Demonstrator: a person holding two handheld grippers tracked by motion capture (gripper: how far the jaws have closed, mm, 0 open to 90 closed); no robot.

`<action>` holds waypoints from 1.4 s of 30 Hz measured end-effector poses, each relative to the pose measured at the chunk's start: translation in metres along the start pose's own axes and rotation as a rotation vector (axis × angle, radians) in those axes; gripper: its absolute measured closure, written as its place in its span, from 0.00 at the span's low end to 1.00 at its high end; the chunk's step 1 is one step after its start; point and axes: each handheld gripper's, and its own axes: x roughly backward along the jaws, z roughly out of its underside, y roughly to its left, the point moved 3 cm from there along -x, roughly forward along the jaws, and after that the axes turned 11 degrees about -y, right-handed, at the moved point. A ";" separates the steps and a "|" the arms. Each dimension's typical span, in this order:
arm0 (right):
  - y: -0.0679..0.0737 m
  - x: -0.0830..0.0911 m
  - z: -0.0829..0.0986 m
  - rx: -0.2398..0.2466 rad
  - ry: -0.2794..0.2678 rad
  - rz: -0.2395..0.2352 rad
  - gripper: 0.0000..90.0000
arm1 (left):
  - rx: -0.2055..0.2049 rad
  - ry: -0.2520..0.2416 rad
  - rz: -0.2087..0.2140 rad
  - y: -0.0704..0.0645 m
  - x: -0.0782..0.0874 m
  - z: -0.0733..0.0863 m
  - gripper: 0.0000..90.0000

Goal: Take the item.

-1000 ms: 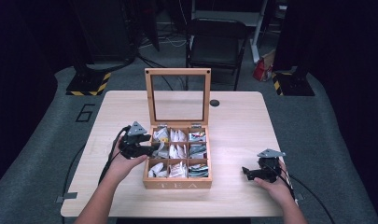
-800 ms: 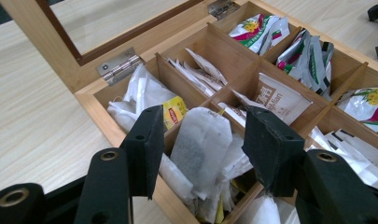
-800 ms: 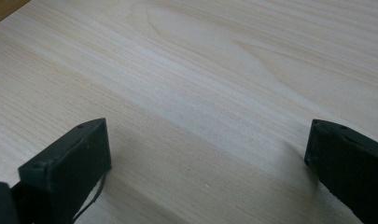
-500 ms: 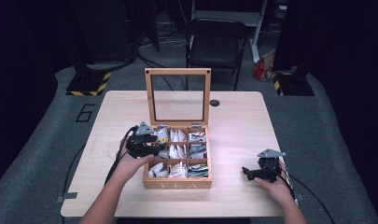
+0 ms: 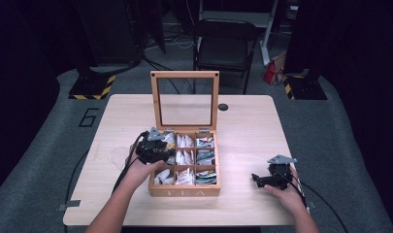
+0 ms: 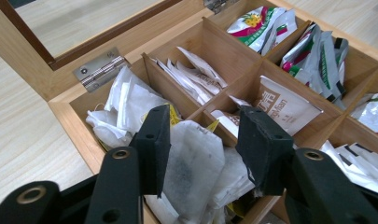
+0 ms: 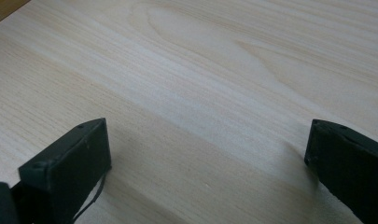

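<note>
From above, on the pale wooden table (image 5: 242, 121), I see the wooden tea box (image 5: 184, 190) standing with its glass-paned lid (image 5: 184, 101) upright and its nine compartments full of tea sachets. My left gripper (image 5: 154, 148) hangs over the box's left column, at the middle compartment, while my right gripper (image 5: 267, 179) rests low over bare table well to the right of the box — apart from everything.

Along my left gripper (image 6: 203, 144), the jaws stand apart on either side of a white paper tea bag (image 6: 196, 161) that rises from the compartment beneath; whether the pads already touch it I cannot tell. Beyond lie more white tea bags (image 6: 126, 100) in the corner compartment by the hinge (image 6: 100, 70), and green-and-white sachets (image 6: 259, 21) farther off.

Along my right gripper (image 7: 207, 156), the jaws are wide apart — nothing between them but wood grain.
</note>
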 end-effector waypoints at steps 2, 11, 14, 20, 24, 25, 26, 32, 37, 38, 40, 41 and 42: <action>0.000 0.000 0.000 0.000 0.000 0.000 0.00 | 0.008 -0.003 -0.003 0.002 0.001 0.002 0.66; 0.000 0.000 0.000 0.000 0.000 0.000 0.00 | 0.025 -0.010 -0.004 0.007 0.006 0.005 0.82; 0.000 0.000 0.000 0.000 0.000 0.000 0.00 | 0.024 -0.001 -0.002 0.008 0.007 0.005 0.86; 0.000 0.000 0.000 0.000 0.000 0.000 0.00 | 0.033 -0.004 0.000 0.010 0.011 0.006 0.95; 0.000 0.000 0.000 0.000 0.000 0.000 0.00 | 0.036 0.003 0.000 0.012 0.015 0.006 0.97; 0.000 0.000 0.000 0.000 0.000 0.000 0.00 | 0.038 -0.001 -0.005 0.012 0.016 0.006 0.97; 0.000 0.000 0.000 0.000 0.000 0.000 0.00 | 0.036 0.007 -0.002 0.013 0.018 0.007 0.97; 0.000 0.000 0.000 0.000 0.000 0.000 0.00 | 0.042 0.002 -0.011 0.018 0.027 0.008 0.98; 0.000 0.000 0.000 0.000 0.000 0.000 0.00 | 0.053 0.003 -0.012 0.021 0.033 0.010 0.98; 0.000 0.000 0.000 0.000 0.000 0.000 0.00 | 0.050 0.003 -0.015 0.022 0.033 0.011 0.99; 0.000 0.000 0.000 0.000 0.000 0.000 0.00 | 0.052 0.013 -0.007 0.023 0.035 0.011 0.99; 0.000 0.000 0.000 0.000 0.000 0.000 0.00 | 0.049 0.014 -0.007 0.024 0.036 0.011 0.99; 0.000 0.000 0.000 0.000 0.000 0.000 0.00 | 0.054 0.016 -0.005 0.024 0.036 0.012 0.99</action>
